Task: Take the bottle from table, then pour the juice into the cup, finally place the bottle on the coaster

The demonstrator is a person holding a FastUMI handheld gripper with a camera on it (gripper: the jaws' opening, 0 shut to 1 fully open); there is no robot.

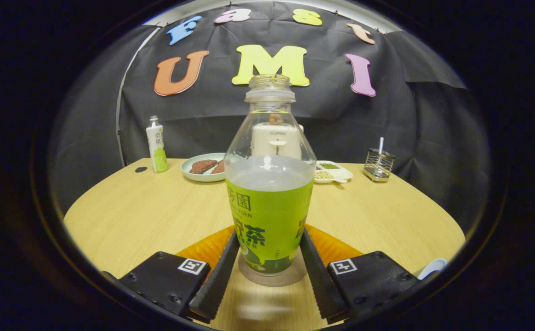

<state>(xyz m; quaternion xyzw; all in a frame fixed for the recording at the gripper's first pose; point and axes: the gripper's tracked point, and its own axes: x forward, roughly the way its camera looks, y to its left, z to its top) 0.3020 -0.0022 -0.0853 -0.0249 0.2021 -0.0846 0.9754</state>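
With the bottle (270, 193) standing upright on the surface (148, 211), long axis vertical, its lower body is flanked between the fingers (212, 280), which appear clamped against both sides, while the orange coaster (207, 248) is seen just behind its base.

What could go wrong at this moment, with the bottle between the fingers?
1. The bottle has no cap and holds liquid, so a tilt or jolt could spill it.
2. The hand-held gripper has a finger close on each side of the label; whether both press firmly is unclear, so the bottle might slip if lifted.
3. It stands on a small round coaster; a sideways nudge could tip it.
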